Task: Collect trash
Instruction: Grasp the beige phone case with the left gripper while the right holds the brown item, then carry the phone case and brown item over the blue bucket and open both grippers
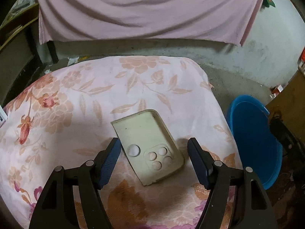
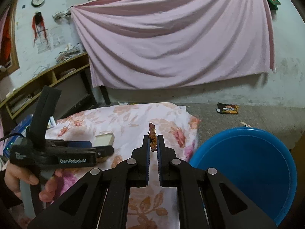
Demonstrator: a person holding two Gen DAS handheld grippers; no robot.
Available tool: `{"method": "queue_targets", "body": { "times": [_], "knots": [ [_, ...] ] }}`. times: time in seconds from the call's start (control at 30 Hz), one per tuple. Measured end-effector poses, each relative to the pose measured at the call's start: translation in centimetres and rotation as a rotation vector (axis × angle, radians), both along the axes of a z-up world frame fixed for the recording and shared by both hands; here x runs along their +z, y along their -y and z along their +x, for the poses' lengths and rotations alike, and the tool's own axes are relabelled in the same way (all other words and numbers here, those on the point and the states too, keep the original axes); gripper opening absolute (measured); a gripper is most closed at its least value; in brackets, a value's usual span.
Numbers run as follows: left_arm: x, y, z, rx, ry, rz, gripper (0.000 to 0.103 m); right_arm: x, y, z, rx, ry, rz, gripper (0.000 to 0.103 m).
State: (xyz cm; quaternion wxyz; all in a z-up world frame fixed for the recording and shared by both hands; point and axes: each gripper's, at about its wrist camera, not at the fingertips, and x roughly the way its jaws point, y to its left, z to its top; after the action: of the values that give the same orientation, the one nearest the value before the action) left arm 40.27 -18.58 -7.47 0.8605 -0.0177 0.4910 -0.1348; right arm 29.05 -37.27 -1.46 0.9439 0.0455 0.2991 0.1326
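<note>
The left tongs (image 1: 154,147) are spread wide around the phone case (image 1: 147,145). The right tongs (image 2: 153,140) pinch a brown scrap (image 2: 153,135), with the blue bucket (image 2: 247,164) to their right.

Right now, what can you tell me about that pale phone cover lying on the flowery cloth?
The phone case is cream, looks like soft plastic and is smudged with dirt. It lies open side up on the floral cloth, tilted diagonally, with one round hole and a cluster of four camera holes near its closer end. The open left tool straddles it; contact is unclear.
</note>
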Motion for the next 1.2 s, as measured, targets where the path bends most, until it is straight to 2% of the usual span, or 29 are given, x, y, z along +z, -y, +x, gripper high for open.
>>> {"method": "queue_targets", "body": {
  "times": [0.03, 0.13, 0.33, 0.43, 0.6, 0.9, 1.07, 1.2],
  "knots": [
    [-0.1, 0.1, -0.1, -0.002, 0.001, 0.001, 0.058, 0.1, 0.2, -0.1, -0.006, 0.002, 0.002, 0.005],
    [-0.3, 0.5, -0.1, 0.002, 0.002, -0.007, 0.054, 0.3, 0.8, -0.2, -0.016, 0.004, 0.007, 0.005],
    [0.2, 0.7, -1.1, 0.006, 0.017, -0.034, 0.049, 0.5, 1.5, -0.5, -0.028, 0.009, 0.022, 0.005],
    [1.2, 0.7, -2.0, -0.001, 0.056, -0.071, 0.049, 0.6, 1.7, -0.6, -0.030, 0.018, 0.026, 0.005],
    [4.4, 1.6, -4.0, -0.028, 0.193, -0.139, 0.049, 1.3, 2.6, -1.4, -0.053, 0.059, 0.049, 0.005],
    [11.1, 5.4, -8.3, -0.135, 0.490, -0.184, 0.049, 3.7, 6.2, -4.0, -0.151, 0.197, 0.113, 0.005],
    [13.1, 8.1, -10.7, -0.216, 0.589, -0.186, 0.049, 4.6, 8.6, -6.0, -0.230, 0.269, 0.135, 0.005],
    [13.7, 10.4, -11.9, -0.277, 0.617, -0.182, 0.049, 5.2, 10.6, -7.4, -0.292, 0.314, 0.131, 0.005]
  ]
}}
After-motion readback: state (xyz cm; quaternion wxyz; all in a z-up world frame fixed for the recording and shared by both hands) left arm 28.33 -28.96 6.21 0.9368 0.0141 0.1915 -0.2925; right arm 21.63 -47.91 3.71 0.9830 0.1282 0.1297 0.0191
